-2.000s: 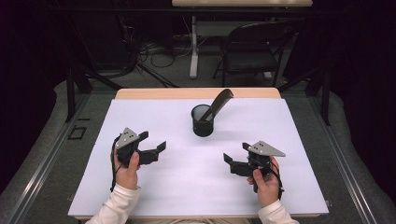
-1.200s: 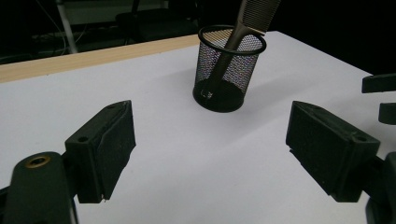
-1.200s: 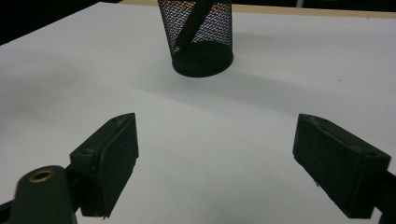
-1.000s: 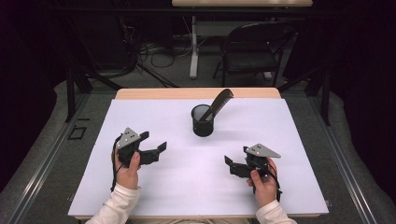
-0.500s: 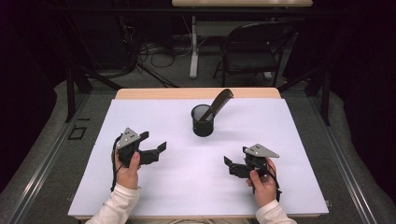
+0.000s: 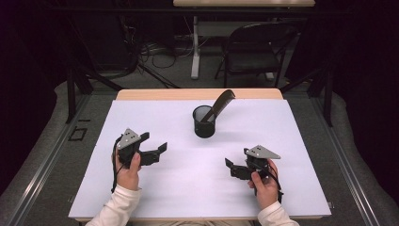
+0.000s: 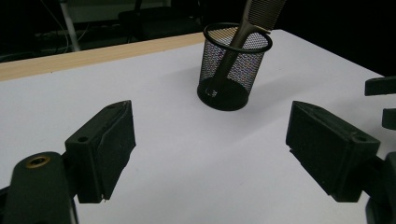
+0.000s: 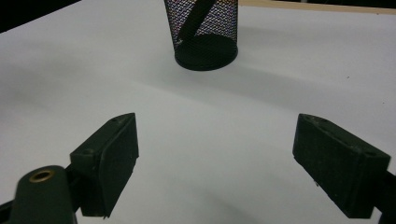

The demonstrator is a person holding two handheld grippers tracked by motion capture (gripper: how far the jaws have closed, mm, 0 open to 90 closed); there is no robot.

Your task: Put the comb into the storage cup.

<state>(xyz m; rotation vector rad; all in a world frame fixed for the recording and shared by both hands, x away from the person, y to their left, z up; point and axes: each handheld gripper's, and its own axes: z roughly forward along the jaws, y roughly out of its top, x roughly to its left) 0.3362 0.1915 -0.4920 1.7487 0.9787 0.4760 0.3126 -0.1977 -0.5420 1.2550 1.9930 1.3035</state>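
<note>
Nothing begun yet: comb (image 6: 223,100) leaning in mesh cup (image 6: 204,121) at mid-counter (image 6: 188,188). Left tool (image 6: 155,146) and right tool (image 6: 231,167) both wide open, empty, well apart from cup. Reach and grasp all left.

Table (image 6: 155,94), wooden edge exposed at the far side, covered by a white sheet (image 6: 188,188). One black mesh cup (image 6: 203,122) is stood on the sheet, centred toward the far edge.
</note>
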